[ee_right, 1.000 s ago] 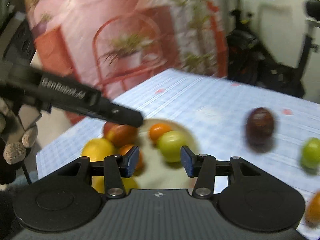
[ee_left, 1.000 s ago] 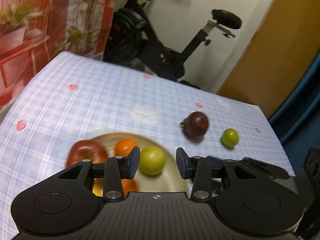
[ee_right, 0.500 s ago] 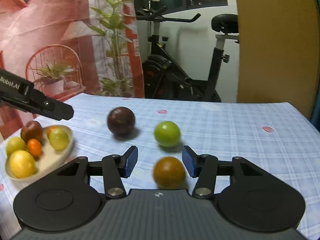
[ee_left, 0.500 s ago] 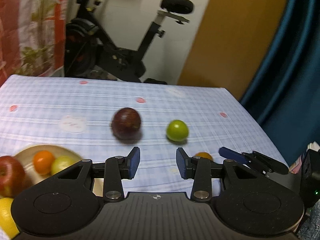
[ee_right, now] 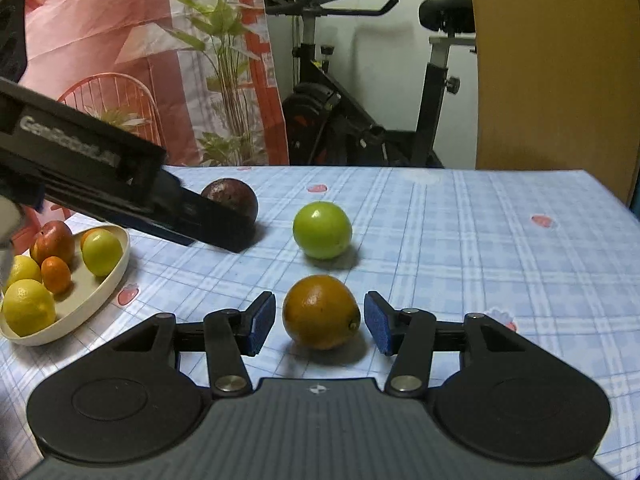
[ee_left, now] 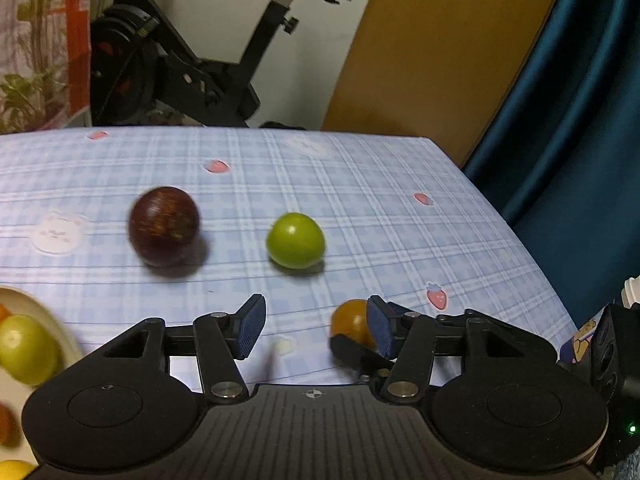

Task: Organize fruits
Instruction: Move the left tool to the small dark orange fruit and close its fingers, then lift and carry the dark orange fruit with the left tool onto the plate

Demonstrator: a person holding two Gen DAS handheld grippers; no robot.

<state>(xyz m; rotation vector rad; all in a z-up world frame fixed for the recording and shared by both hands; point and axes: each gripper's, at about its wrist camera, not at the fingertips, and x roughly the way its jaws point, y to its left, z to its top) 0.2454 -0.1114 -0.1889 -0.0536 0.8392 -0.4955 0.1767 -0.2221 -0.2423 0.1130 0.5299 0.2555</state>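
Note:
Three loose fruits lie on the blue checked tablecloth (ee_right: 480,240): a dark purple one (ee_right: 234,198), a green one (ee_right: 322,230) and an orange one (ee_right: 320,312). My right gripper (ee_right: 320,322) is open around the orange fruit, a pad on each side with a thin gap. My left gripper (ee_left: 316,330) points at the cloth in front of the purple fruit (ee_left: 164,224) and green fruit (ee_left: 295,246). Its jaws are opening with nothing between them. Its right finger hides part of the orange fruit (ee_left: 350,320). From the right wrist, the left gripper's finger (ee_right: 216,224) covers part of the purple fruit.
A cream plate (ee_right: 118,276) at the left holds a red apple (ee_right: 54,240), lemons (ee_right: 28,306), a small orange and a green fruit. The table's right edge (ee_left: 520,240) drops beside a blue curtain (ee_left: 580,120). An exercise bike (ee_right: 360,120) stands behind the table.
Both views have swung from the plate to the loose fruits on the right. The right gripper has come down around the orange fruit. The left jaws have widened.

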